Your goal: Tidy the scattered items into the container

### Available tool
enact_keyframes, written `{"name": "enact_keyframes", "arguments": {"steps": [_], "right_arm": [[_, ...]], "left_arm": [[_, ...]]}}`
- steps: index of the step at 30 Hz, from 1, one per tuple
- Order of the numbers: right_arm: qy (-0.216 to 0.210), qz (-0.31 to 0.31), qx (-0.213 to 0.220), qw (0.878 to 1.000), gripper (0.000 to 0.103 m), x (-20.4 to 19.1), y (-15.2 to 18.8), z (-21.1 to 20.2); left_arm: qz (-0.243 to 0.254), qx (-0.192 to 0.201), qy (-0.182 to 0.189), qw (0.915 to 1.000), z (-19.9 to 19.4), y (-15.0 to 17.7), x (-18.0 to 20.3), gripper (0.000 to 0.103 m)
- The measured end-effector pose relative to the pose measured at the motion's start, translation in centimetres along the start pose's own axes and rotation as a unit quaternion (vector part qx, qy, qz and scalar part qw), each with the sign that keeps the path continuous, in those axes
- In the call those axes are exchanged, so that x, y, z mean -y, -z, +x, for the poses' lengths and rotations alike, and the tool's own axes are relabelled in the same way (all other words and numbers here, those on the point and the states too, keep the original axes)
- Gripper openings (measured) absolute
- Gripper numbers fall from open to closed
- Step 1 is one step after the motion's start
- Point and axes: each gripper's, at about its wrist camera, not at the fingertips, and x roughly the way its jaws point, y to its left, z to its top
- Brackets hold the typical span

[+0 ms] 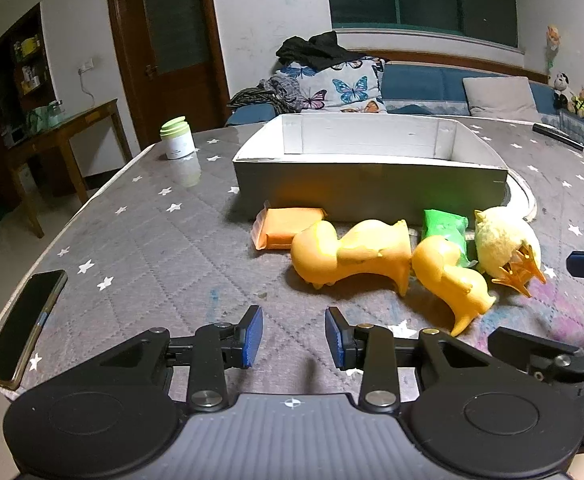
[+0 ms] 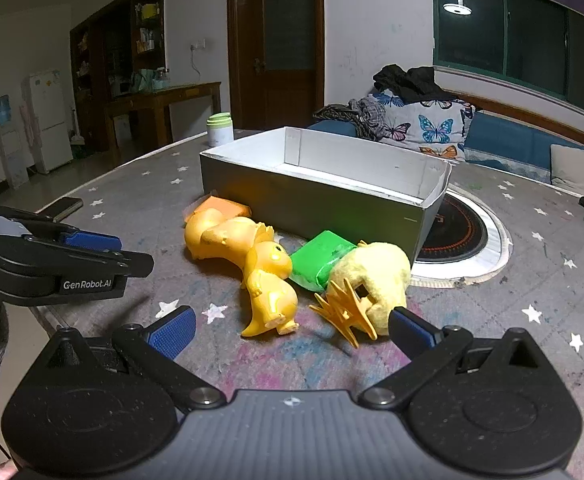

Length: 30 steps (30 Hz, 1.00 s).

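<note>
Five loose items: all lie on the star-printed grey quilted table cover (image 1: 139,248), none in the box yet.
Left gripper (image 1: 294,338): blue pads spread with a moderate gap, holding nothing, low over bare cover in front of the toys.
Right gripper (image 2: 292,330): fingers spread wide and empty; its right pad sits just beside the fluffy pale-yellow plush chick (image 2: 380,280).
Nearest toy: small orange plastic dragon figure (image 2: 269,280), lying on its side between the right gripper's open fingers in the right wrist view.
Chick: tipped over, orange plastic feet (image 2: 344,312) pointing toward the camera, body touching the green packet.
Green plastic-wrapped packet (image 2: 320,258): flat, wedged between the small dragon and the chick.
Larger orange plastic dragon figure (image 1: 348,252): on its side, touching the small one.
Orange wrapped packet (image 1: 287,222): flat against the box's near wall.
Container: grey cardboard box with white inside (image 1: 372,184), open-topped, apparently empty, just behind the pile.
Likely step: first pick, probably the small dragon or the chick.
Doing it well: centre one toy between the pads, close across its narrow body rather than tail or feet, lift clear of its neighbours, then carry over the near wall before releasing.
Risk: the toys touch, so a skewed grasp may drag a neighbour.
Farther off: black phone (image 1: 23,328) at the left edge, white jar with green lid (image 1: 177,138) beyond.
</note>
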Motion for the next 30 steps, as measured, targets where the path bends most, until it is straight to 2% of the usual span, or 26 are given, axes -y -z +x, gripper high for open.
{"name": "enact_keyframes", "arguments": {"steps": [6,11,30], "right_arm": [[0.0,0.0,-0.005,1.0,0.103,-0.1,-0.2,0.0],[0.001,0.001,-0.003,1.0,0.103,0.2,0.7,0.1],[0.007,0.012,-0.03,0.999,0.103,0.2,0.2,1.0]], "left_arm": [[0.011,0.002,-0.005,0.9999,-0.3,0.0,0.8,0.038],[0.009,-0.006,0.005,0.9999,0.1,0.1,0.5,0.038],[0.017,-0.016,0.014,0.9996,0.4,0.1,1.3,0.038]]}}
